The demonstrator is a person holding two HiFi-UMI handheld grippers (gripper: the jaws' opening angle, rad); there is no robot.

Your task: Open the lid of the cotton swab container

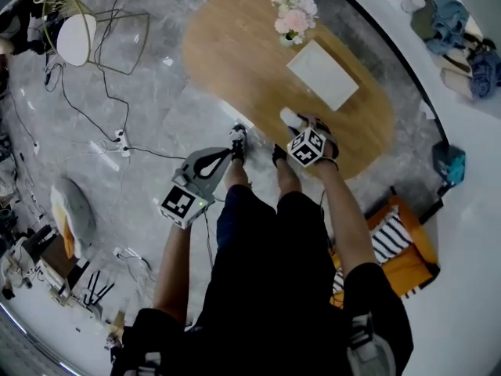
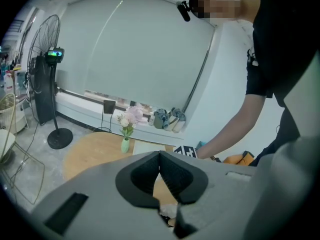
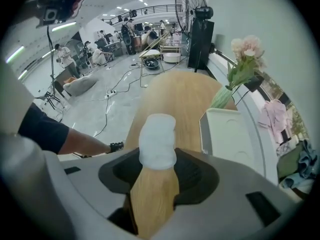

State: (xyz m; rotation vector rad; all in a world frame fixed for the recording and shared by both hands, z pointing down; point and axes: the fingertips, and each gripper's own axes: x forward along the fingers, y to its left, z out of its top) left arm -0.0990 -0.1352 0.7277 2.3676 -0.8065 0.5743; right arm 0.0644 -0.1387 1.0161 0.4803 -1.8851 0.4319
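Note:
The cotton swab container (image 1: 290, 117) is a small white tub with its lid on, standing near the front edge of the oval wooden table (image 1: 235, 45). My right gripper (image 1: 298, 125) reaches over that edge. In the right gripper view the container (image 3: 157, 139) sits between the jaw tips, and my right gripper (image 3: 157, 156) has both pads touching its sides, jaws wide. My left gripper (image 1: 228, 154) hangs off the table to the left, above the floor, shut and empty. Its jaws (image 2: 160, 159) meet with nothing between them.
A flat white box (image 1: 322, 73) lies on the table behind the container. A vase of pink flowers (image 1: 293, 18) stands beyond it. Cables and a wire chair (image 1: 102, 34) are on the floor at left. An orange cushion (image 1: 399, 249) lies at right.

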